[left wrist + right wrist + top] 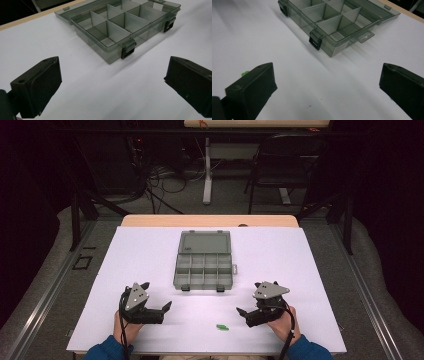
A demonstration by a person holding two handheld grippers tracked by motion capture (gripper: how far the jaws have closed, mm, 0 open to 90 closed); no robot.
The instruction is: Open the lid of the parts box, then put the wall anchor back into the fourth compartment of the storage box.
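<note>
So the person's got both forearms in from the near edge of the table (150,245), blue sleeves just poking in at the bottom corners, one hand wrapped around each tool. The left gripper (159,296) sits low over the white surface on the near left, jaws angled in toward the middle of the table, grey plate on top tilted up. The right gripper (249,299) mirrors it on the near right, jaws also aimed inward and a bit forward. They're well apart from each other.

Both claws are spread wide with nothing between the jaws. In the left gripper view the two black jaws frame bare white tabletop, same deal in the right gripper view.

The little green piece (222,327) is lying flat on the table near the front edge, between the two grippers but closer to the right one. In the right gripper view a sliver of it peeks out just behind the left-hand jaw.

Further back, mid-table, there's a smoky clear organizer box (204,270) with its lid flipped open away from the person, dividers showing, two dark latches on the near side. Neither gripper is touching it.
</note>
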